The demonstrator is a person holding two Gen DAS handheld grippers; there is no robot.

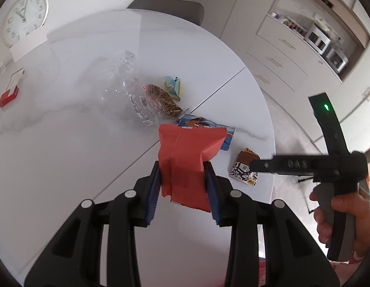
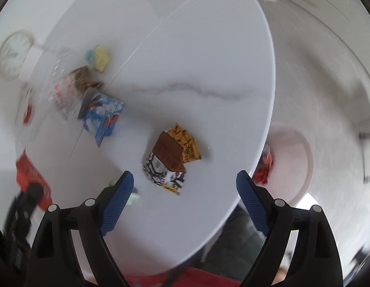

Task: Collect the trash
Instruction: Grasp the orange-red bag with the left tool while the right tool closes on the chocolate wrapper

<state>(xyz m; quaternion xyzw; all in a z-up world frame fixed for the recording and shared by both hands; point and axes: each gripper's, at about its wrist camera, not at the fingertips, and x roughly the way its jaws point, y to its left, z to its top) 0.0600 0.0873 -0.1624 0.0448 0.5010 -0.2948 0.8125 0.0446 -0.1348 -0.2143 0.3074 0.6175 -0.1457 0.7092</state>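
Observation:
My left gripper (image 1: 183, 169) is shut on a red snack wrapper (image 1: 192, 143), held up above the white marble table (image 1: 65, 131). In the right wrist view the same red wrapper (image 2: 29, 174) shows at the left edge. My right gripper (image 2: 185, 175) is open and points down over a brown, yellow and black-and-white wrapper (image 2: 170, 153) lying near the table's rim; its pads touch nothing. That wrapper (image 1: 243, 169) also appears in the left wrist view, under the right gripper's tip. A blue wrapper (image 2: 101, 117), a clear plastic bag with brown contents (image 1: 158, 100) and a crumpled yellow-blue paper (image 1: 174, 86) lie further in.
A white bin (image 2: 294, 162) stands on the floor beside the table's edge, with red trash (image 2: 263, 169) inside. A red box (image 1: 9, 93) and a wall clock (image 1: 23, 18) are at the far left. A chair (image 1: 165, 6) stands behind the table, drawers (image 1: 280, 55) to the right.

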